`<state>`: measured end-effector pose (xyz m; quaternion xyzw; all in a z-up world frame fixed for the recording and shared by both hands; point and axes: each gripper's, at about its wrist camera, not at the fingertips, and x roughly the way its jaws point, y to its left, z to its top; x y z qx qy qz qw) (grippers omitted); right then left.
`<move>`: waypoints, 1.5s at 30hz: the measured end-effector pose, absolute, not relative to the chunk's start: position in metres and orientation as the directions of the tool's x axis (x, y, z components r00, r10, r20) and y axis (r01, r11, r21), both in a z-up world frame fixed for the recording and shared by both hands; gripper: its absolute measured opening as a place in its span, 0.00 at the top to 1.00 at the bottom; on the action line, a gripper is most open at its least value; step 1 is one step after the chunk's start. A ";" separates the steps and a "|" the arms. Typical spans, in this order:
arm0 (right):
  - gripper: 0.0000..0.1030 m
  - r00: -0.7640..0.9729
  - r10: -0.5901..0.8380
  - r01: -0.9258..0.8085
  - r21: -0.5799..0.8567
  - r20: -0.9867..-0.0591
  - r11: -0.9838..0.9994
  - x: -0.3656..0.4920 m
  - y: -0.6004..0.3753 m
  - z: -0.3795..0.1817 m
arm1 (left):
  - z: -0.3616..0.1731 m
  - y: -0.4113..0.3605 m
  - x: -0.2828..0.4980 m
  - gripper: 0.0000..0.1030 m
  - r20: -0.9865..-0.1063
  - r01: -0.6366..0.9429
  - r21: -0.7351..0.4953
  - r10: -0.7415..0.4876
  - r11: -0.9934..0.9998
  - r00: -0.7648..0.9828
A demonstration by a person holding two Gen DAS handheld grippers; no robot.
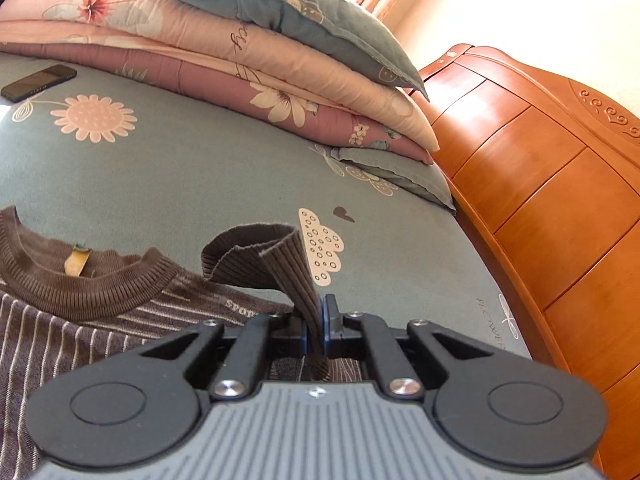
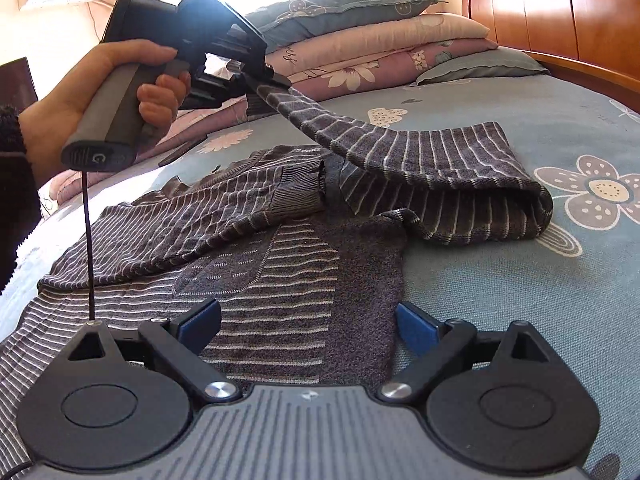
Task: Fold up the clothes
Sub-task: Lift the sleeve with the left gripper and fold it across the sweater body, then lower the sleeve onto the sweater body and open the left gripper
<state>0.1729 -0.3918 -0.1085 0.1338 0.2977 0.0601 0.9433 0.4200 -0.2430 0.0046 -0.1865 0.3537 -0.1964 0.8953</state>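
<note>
Sweater (image 2: 280,264): brown with pale stripes, flat on the bed (image 2: 500,288), filling the lower left and centre of the right wrist view; 1 sleeve (image 2: 420,148) raised off it.

Left tongs (image 2: 262,76): upper left of the right wrist view, carried in a hand (image 2: 80,92). Clamped tight on the ribbed cuff (image 1: 298,276), which stands straight up between the blue pads in the left wrist view.

Sleeve, long axis: runs from the tongs at upper left down to a fold at right centre, where it doubles back to the shoulder. The body lies below and left of that line, so the coming fold probably carries the cuff leftward across the chest. The left hand is plainly the nearer.

Right tongs (image 2: 308,324): bottom centre, spread wide, holding nothing, low over the hem.

Hard to make out: the sweater's far side, under the other sleeve lying across the body; the lower body, behind the right tool; the collar (image 1: 92,280), cut off at the left edge of the left wrist view.
</note>
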 end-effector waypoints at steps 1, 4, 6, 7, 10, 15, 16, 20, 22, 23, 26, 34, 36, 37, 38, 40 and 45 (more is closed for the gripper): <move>0.06 0.815 0.191 -0.034 0.283 -0.547 0.959 0.173 -0.391 -0.109 | 0.007 -0.240 0.418 0.96 -0.553 0.223 -0.468 -0.480 0.855 0.681; 0.06 0.815 0.195 -0.034 0.290 -0.546 0.956 0.174 -0.393 -0.108 | 0.008 -0.225 0.415 0.96 -0.556 0.187 -0.463 -0.447 0.867 0.701; 0.06 0.815 0.198 -0.032 0.300 -0.545 0.954 0.174 -0.394 -0.108 | 0.007 -0.213 0.411 0.96 -0.557 0.166 -0.458 -0.427 0.874 0.713; 0.06 0.815 0.198 -0.032 0.300 -0.545 0.953 0.173 -0.395 -0.108 | 0.006 -0.207 0.409 0.96 -0.555 0.154 -0.455 -0.415 0.877 0.721; 0.06 0.814 0.194 -0.033 0.291 -0.547 0.956 0.173 -0.393 -0.108 | 0.003 -0.186 0.407 0.96 -0.559 0.115 -0.452 -0.382 0.884 0.736; 0.05 0.813 0.189 -0.038 0.273 -0.552 0.961 0.174 -0.391 -0.108 | -0.006 -0.152 0.405 0.96 -0.567 0.049 -0.443 -0.322 0.895 0.758; 0.05 0.812 0.188 -0.038 0.271 -0.552 0.962 0.174 -0.390 -0.108 | -0.009 -0.146 0.404 0.96 -0.569 0.039 -0.443 -0.315 0.896 0.760; 0.04 0.812 0.187 -0.040 0.267 -0.553 0.963 0.175 -0.390 -0.108 | -0.021 -0.120 0.399 0.96 -0.583 -0.010 -0.434 -0.272 0.901 0.765; 0.04 0.812 0.185 -0.040 0.264 -0.553 0.964 0.176 -0.389 -0.108 | -0.025 -0.109 0.397 0.96 -0.583 -0.028 -0.439 -0.261 0.898 0.769; 0.04 0.812 0.185 -0.040 0.263 -0.553 0.964 0.176 -0.389 -0.108 | -0.028 -0.104 0.395 0.96 -0.579 -0.034 -0.444 -0.258 0.895 0.774; 0.03 0.812 0.184 -0.041 0.261 -0.554 0.965 0.176 -0.388 -0.108 | -0.031 -0.089 0.391 0.96 -0.573 -0.049 -0.440 -0.238 0.897 0.784; 0.03 0.809 0.182 -0.043 0.252 -0.558 0.967 0.176 -0.387 -0.108 | -0.049 -0.049 0.384 0.96 -0.577 -0.120 -0.441 -0.179 0.889 0.797; 0.03 0.809 0.182 -0.044 0.251 -0.559 0.967 0.176 -0.387 -0.108 | -0.056 -0.039 0.382 0.96 -0.584 -0.142 -0.446 -0.167 0.884 0.794; 0.03 0.809 0.181 -0.044 0.250 -0.559 0.967 0.176 -0.386 -0.108 | -0.059 -0.035 0.382 0.96 -0.587 -0.151 -0.450 -0.165 0.880 0.793; 0.03 0.809 0.181 -0.044 0.249 -0.559 0.967 0.176 -0.386 -0.108 | -0.062 -0.031 0.382 0.95 -0.590 -0.163 -0.450 -0.156 0.878 0.792; 0.02 0.809 0.180 -0.045 0.246 -0.559 0.968 0.176 -0.386 -0.109 | -0.066 -0.025 0.382 0.96 -0.590 -0.175 -0.455 -0.149 0.873 0.794; 0.02 0.809 0.179 -0.047 0.241 -0.560 0.969 0.176 -0.385 -0.109 | -0.069 -0.020 0.380 0.95 -0.581 -0.167 -0.441 -0.139 0.882 0.802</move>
